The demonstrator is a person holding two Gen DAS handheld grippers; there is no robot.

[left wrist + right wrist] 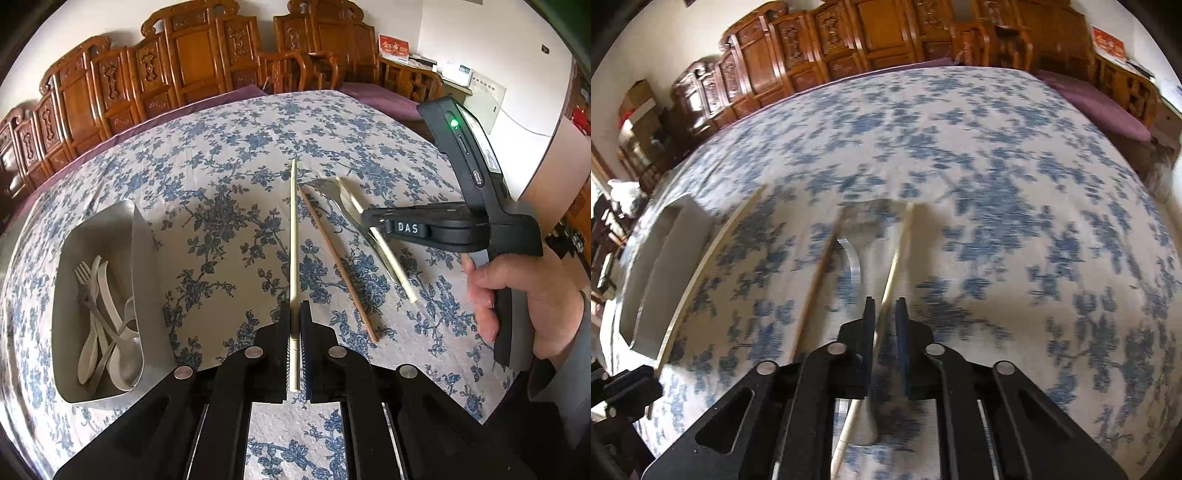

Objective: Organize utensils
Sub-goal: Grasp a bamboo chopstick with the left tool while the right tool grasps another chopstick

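Floral tablecloth point(960, 155), blurred fork point(855, 266).

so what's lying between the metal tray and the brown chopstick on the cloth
Only the pale chopstick shut in the left gripper crosses there. Otherwise it is bare tablecloth between the metal tray and brown chopstick, in the left wrist view.

Black handheld grippers, grey sleeve

The left gripper point(295, 325) has black linkage arms, 4 silver rivets, ribbed dark-blue fingers point(306, 332); the right gripper point(373, 221) reads "DAS", green light lit.
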